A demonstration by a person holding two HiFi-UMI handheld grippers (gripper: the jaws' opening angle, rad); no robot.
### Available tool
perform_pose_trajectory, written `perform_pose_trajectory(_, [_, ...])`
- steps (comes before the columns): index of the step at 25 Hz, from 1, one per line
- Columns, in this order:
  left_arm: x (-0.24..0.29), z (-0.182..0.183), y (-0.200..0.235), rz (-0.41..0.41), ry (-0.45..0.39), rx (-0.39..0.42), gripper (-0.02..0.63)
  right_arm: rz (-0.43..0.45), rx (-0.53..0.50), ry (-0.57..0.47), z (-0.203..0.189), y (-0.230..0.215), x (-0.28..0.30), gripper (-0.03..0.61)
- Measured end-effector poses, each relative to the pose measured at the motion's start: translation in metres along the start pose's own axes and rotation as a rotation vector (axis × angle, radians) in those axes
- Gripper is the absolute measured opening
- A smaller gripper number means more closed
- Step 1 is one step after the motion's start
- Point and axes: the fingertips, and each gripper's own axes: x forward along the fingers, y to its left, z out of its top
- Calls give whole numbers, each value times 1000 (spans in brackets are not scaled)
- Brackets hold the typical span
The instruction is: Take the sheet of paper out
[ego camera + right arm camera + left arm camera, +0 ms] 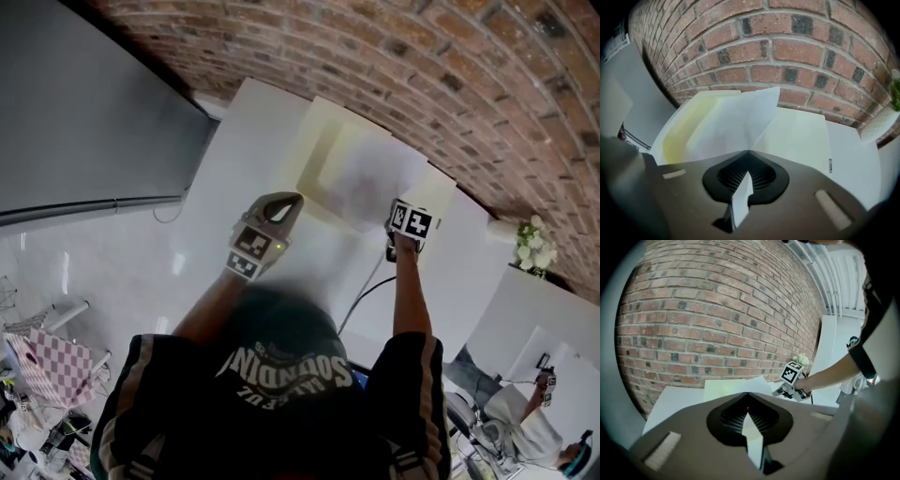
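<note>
While tight between the right fingers (785, 165), sheet of paper (740, 119) over folder (682, 129).

Folder (323, 155) lies on table (234, 220), before brick wall (422, 75). Sheet of paper (370, 178) on folder. Left gripper (748, 393) at folder's near-left edge, right gripper (749, 151) near-right. Flowers (532, 246) right of folder.

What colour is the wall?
Reddish-brown brick wall with pale mortar, clearest in the left gripper view.
</note>
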Motion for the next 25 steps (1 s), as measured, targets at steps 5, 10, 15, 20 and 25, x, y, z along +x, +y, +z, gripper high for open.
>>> perform_pose_trajectory(5, [-7, 4, -4, -3, -20, 7, 11, -18, 12, -24, -4, -8, -15, 2])
perform_pose_trajectory(10, [-15, 7, -10, -13, -35, 15, 11, -34, 30, -51, -10, -11, -30, 2])
perform_pose_trajectory(15, [-22, 10, -14, -26, -53, 22, 11, -56, 49, -73, -18, -13, -44, 2])
perform_pose_trajectory(20, [-30, 13, -19, -38, -67, 30, 11, -77, 63, -104, -24, -16, -60, 2])
perform_pose_trajectory(25, [-38, 14, -24, -45, -79, 37, 11, -83, 64, -143, -27, -12, -77, 2])
